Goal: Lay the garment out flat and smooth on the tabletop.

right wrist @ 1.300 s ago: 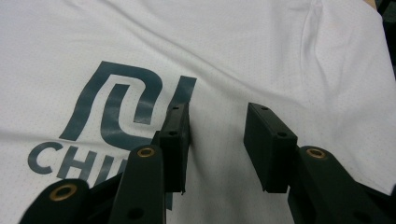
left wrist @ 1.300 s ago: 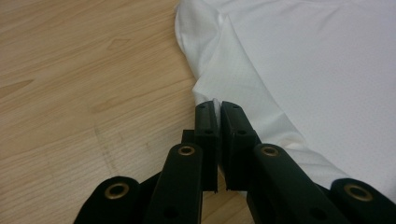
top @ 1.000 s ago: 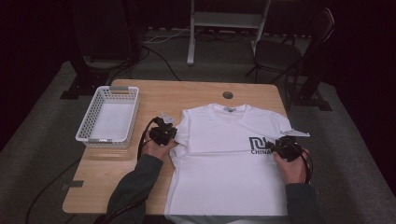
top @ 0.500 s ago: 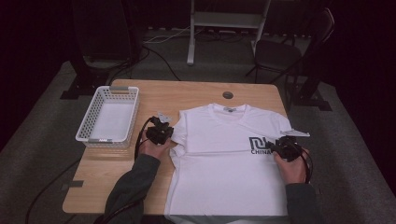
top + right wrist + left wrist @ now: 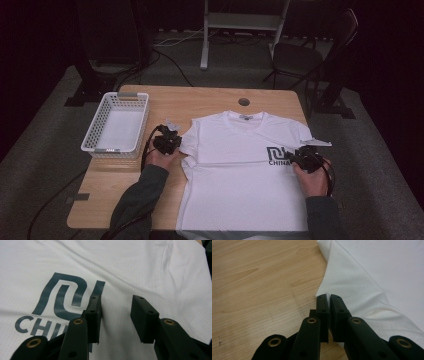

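A white T-shirt (image 5: 240, 175) with a dark "CHINA" logo (image 5: 276, 155) lies flat, face up, on the wooden table (image 5: 210, 102). My left gripper (image 5: 175, 145) is at the shirt's left sleeve. In the left gripper view it (image 5: 328, 298) is shut, with the sleeve's edge (image 5: 342, 282) pinched between the pads. My right gripper (image 5: 295, 157) rests over the shirt's chest just right of the logo. In the right gripper view it (image 5: 116, 305) stands open above the cloth (image 5: 140, 270), the logo (image 5: 65, 295) to its left and nothing between the jaws.
A white plastic basket (image 5: 95, 142) stands on the table's left side, beside my left hand. A round cable hole (image 5: 244, 101) sits near the far edge. Behind the table are a chair (image 5: 300, 55) and stand legs (image 5: 205, 55) on grey carpet.
My left gripper has shifted slightly to the left, taking the sleeve edge with it. The right gripper has stayed where it was.
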Motion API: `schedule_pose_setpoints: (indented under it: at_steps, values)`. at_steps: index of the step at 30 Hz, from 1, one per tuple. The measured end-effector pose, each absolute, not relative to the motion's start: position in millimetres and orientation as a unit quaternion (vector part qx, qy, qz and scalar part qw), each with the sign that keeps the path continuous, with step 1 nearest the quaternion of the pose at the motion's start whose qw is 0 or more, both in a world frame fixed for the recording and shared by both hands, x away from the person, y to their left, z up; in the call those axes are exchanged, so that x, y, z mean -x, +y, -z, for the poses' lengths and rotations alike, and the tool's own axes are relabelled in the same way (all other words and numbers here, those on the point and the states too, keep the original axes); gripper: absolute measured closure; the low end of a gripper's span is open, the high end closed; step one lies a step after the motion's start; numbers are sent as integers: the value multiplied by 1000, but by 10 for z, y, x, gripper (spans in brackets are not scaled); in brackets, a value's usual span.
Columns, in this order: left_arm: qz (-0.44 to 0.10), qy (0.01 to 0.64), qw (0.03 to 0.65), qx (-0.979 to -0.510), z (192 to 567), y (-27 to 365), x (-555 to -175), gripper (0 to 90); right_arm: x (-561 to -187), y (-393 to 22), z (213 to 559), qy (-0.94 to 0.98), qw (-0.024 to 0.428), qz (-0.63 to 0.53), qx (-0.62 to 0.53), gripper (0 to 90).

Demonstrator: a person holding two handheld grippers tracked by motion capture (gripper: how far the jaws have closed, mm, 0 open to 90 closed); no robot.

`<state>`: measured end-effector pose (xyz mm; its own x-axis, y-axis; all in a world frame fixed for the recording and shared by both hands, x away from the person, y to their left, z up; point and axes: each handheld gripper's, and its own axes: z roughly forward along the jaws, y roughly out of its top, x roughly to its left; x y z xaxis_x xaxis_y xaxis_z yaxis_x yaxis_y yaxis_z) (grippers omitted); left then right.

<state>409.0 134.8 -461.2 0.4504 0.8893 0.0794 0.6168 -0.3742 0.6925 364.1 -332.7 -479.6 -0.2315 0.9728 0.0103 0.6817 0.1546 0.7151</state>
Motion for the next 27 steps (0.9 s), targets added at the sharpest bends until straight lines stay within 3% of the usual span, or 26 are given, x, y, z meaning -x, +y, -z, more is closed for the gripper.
schedule_pose_setpoints:
  at_steps: [27]
  values:
    - [-210,508,293,-783,4707,1543,-4218,848,-3637,-3326,4801,721,239,-309,-573,602]
